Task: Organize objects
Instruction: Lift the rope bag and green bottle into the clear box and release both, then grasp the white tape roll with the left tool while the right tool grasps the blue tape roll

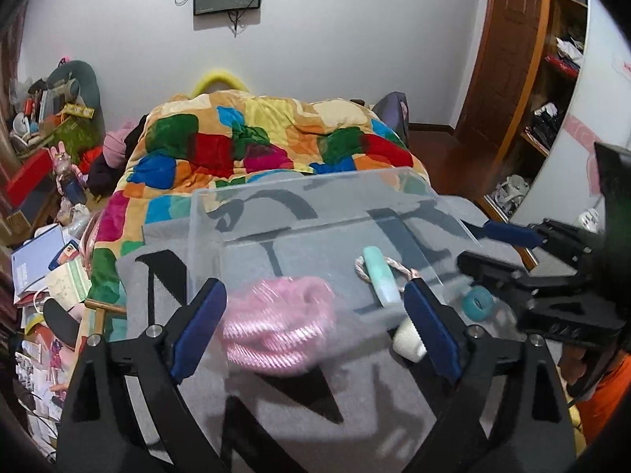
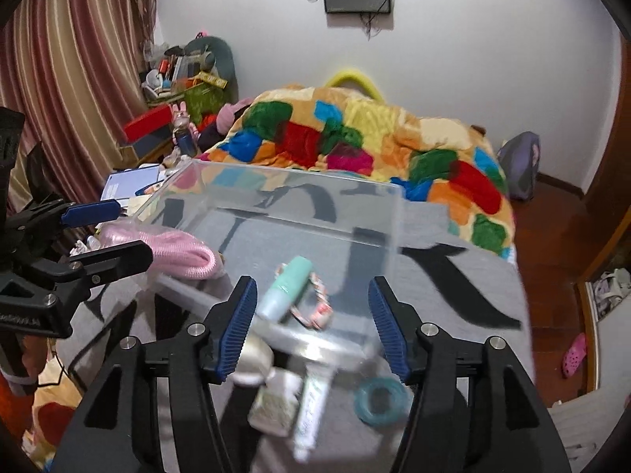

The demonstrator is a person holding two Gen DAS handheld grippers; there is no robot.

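Left wrist view: your left gripper (image 1: 315, 329) is spread wide, empty, over the pink knitted cloth bundle (image 1: 278, 329) lying inside the clear acrylic box (image 1: 205, 232) on the grey bed cover (image 1: 276, 406). It looks soft and light, so pinch the bunched middle. Right gripper (image 2: 311, 329) also released, above the mint-green tube (image 2: 286, 287).
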